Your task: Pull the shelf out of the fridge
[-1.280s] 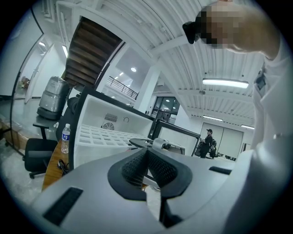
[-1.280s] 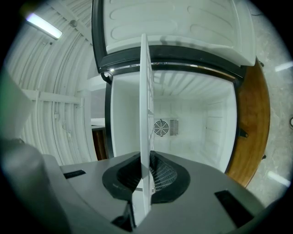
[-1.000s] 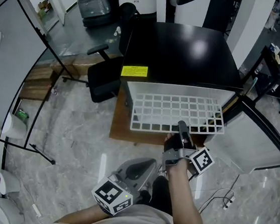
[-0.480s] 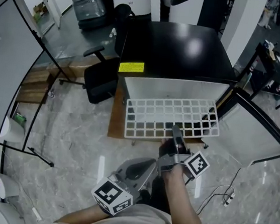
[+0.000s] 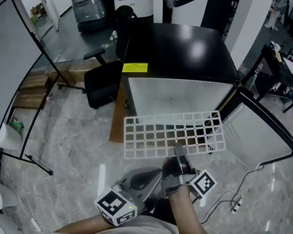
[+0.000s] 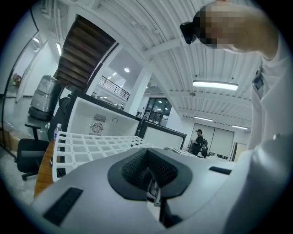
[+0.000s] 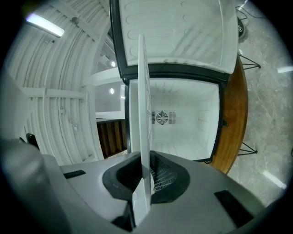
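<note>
The white grid shelf (image 5: 170, 134) hangs level in front of the open black fridge (image 5: 178, 54), clear of its white cavity (image 5: 176, 95). My right gripper (image 5: 180, 152) is shut on the middle of the shelf's near edge. In the right gripper view the shelf (image 7: 143, 114) stands edge-on between the jaws, with the fridge's cavity (image 7: 183, 119) behind it. My left gripper (image 5: 139, 184) is held low near my body, below and to the left of the shelf, shut with nothing in it. The left gripper view shows the shelf (image 6: 91, 145) from the side.
The fridge door (image 5: 261, 134) stands open to the right. The fridge sits on a wooden platform (image 5: 117, 123). A black office chair (image 5: 99, 81) is at its left and a cable (image 5: 231, 203) lies on the floor at the right. A dark table (image 5: 287, 67) stands far right.
The shelf has slid out of the fridge toward me, with my right gripper drawing back while shut on it. The left gripper has stayed where it was.
</note>
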A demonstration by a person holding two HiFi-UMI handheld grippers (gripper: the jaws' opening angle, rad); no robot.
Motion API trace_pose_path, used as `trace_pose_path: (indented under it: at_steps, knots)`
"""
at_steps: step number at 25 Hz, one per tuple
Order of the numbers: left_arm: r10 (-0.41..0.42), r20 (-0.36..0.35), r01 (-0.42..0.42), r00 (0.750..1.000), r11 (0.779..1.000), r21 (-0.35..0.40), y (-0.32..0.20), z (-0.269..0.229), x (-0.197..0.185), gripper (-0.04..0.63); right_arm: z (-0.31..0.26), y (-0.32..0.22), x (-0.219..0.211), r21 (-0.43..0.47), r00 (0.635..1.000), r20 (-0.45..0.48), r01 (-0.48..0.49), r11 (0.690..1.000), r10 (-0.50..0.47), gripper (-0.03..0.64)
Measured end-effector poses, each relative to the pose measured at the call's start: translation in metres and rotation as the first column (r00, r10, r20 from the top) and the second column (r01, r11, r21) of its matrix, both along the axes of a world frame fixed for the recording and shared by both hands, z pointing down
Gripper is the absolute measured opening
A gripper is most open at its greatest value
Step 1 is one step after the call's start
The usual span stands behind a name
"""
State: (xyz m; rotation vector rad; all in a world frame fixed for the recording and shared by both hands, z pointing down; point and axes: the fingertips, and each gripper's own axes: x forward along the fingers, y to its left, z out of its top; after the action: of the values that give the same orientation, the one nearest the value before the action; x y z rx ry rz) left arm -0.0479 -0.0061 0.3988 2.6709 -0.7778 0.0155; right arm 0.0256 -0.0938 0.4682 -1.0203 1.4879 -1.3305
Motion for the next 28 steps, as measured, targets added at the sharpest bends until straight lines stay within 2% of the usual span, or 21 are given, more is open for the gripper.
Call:
trace_pose_path:
  at_steps: [6,14,28]
  knots:
    - [-0.009,0.007,0.009,1.0,1.0,0.0,0.009,-0.005,0.009,0.006,0.002,0.03,0.011,-0.028,1.0,0.016,0.013,1.0,-0.012,0.041]
    - [-0.03,0.009,0.03,1.0,1.0,0.002,0.035,-0.009,0.043,0.006,0.001,0.06,0.037,-0.032,0.998,0.028,0.055,0.998,-0.054,0.041]
    - [-0.049,0.007,0.049,0.999,0.998,0.039,0.059,-0.025,0.086,0.006,-0.015,0.08,0.064,-0.005,0.993,0.043,0.107,0.994,-0.107,0.041]
